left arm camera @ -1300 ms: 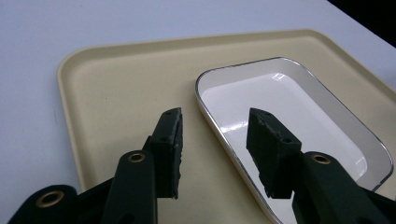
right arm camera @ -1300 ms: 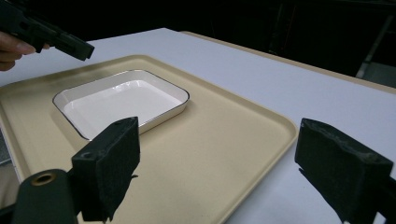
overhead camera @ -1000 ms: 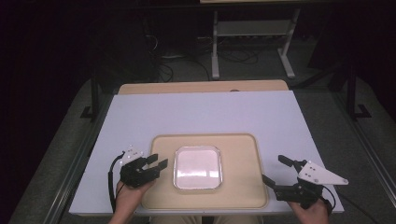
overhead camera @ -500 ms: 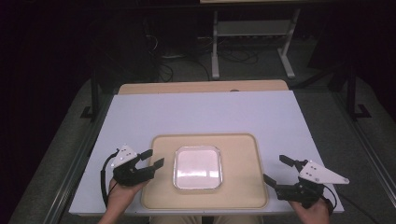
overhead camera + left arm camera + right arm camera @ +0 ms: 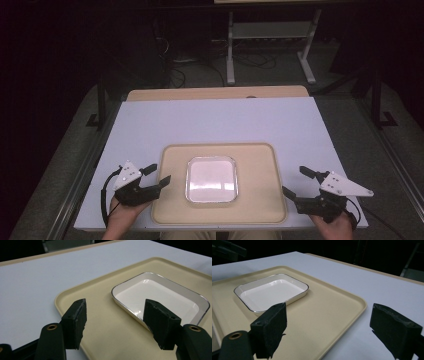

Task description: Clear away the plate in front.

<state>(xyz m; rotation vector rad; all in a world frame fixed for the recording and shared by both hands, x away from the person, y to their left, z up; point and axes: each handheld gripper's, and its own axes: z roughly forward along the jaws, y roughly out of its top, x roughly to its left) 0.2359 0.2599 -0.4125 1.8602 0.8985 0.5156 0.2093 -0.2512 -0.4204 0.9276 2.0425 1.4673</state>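
Left gripper [image 5: 156, 175] at the near left edge of the tan tray [image 5: 260, 210], its jaws spread fairly wide with nothing between them, having just been opening; in the left gripper view the jaws stand over the tray's corner. Right gripper [image 5: 299, 182] just off the tray's near right edge, jaws wide apart and empty. The white rectangular dish [image 5: 211, 179] with a thin metallic rim lies flat in the middle of the tray, between the two grippers and a little ahead of both, touched by neither; from the left gripper [image 5: 116, 322] it [image 5: 160, 297] sits ahead and to the right, from the right gripper [image 5: 329, 327] it [image 5: 270, 291] sits ahead and to the left. The tray rests on a white desk [image 5: 215, 122], whose far edge shows a strip of light wood [image 5: 215, 93]. Beyond the desk the room is dark, with grey floor [image 5: 350, 95], a white metal stand [image 5: 270, 45] and loose cables [image 5: 175, 65]
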